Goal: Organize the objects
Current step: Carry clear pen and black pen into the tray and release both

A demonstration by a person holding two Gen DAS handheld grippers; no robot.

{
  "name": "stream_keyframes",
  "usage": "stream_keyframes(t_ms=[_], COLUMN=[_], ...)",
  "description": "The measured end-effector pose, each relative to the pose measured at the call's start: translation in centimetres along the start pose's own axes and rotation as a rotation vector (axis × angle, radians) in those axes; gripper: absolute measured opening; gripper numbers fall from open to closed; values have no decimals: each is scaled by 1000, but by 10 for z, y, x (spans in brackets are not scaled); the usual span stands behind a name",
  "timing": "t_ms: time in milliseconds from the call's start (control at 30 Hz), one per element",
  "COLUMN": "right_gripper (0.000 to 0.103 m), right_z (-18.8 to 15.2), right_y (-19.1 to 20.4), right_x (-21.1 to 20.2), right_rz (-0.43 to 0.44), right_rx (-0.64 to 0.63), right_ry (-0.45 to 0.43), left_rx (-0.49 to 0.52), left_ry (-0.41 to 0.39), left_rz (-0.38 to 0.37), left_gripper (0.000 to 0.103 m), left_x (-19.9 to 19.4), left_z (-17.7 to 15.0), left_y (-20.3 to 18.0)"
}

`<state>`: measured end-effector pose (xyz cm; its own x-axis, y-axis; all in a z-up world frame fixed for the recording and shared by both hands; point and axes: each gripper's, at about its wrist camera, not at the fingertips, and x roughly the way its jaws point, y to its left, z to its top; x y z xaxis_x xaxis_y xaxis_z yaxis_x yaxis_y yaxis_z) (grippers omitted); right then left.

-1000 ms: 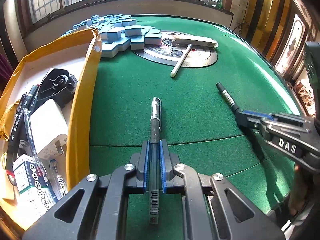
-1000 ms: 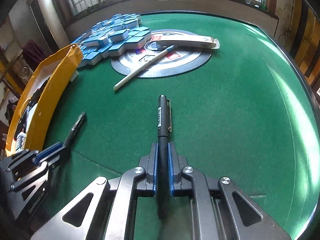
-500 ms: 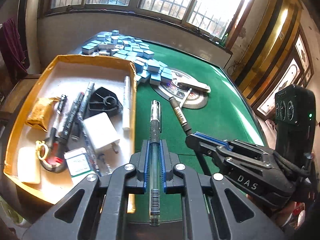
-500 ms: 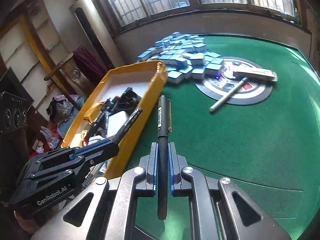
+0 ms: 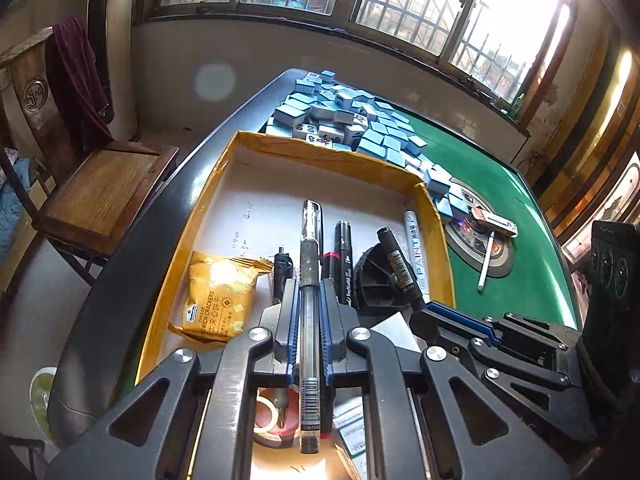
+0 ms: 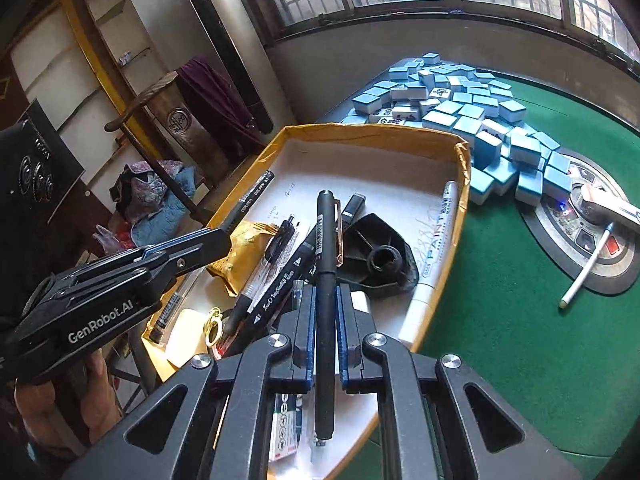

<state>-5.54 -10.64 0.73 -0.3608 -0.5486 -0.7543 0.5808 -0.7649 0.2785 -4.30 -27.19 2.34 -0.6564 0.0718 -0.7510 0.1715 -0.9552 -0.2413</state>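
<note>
My left gripper [image 5: 309, 292] is shut on a clear gel pen [image 5: 311, 232] that points forward over the yellow cardboard box [image 5: 320, 146]. My right gripper [image 6: 325, 296] is shut on a black pen [image 6: 326, 240], also above the box [image 6: 360, 130]. In the left wrist view the right gripper [image 5: 424, 308] sits just to the right, its black pen [image 5: 396, 260] over the box's right side. The right wrist view has the left gripper [image 6: 216, 240] at the left with its pen [image 6: 252, 196]. The box holds markers, a white paint marker [image 5: 414, 240], a cracker packet [image 5: 218, 300] and a black plastic part [image 5: 372, 280].
A heap of blue mahjong tiles [image 5: 344, 116] lies beyond the box on the green table [image 5: 520, 220]. A white pen [image 5: 486, 260] and a small carton [image 5: 494, 222] rest on the table's centre disc. A wooden chair [image 5: 100, 188] stands left of the table.
Both grippers have swung left from above the green felt to above the yellow box, rising a little. Each keeps its pen clamped.
</note>
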Motion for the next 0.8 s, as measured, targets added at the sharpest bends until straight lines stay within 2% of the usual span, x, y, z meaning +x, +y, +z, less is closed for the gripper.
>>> stream_keyframes(t_ms=[400,533,667,700,767,800], right_gripper=[8,8,10,14,27,39], right_z=[7,8,8,8,7,8], right_y=[-11,-9,-13,-15,-19,-20], right_x=[31,33,34,33,28,22], right_rz=[-52,-53,2,12,46,84], right_rx=[11,-9,27,35,54,56], right_ry=[30,27,26,25,15,2], left_rx=[2,3,33,29,14,9], left_ry=[86,82,52,47,31,14], left_rz=[38,34,54,40,14,15], left_gripper=[8,8,8,9,13,19], left_x=[47,50,46,44,37,33], left_z=[5,4,1,0,-1,-1], left_y=[14,15,11,11,11,10])
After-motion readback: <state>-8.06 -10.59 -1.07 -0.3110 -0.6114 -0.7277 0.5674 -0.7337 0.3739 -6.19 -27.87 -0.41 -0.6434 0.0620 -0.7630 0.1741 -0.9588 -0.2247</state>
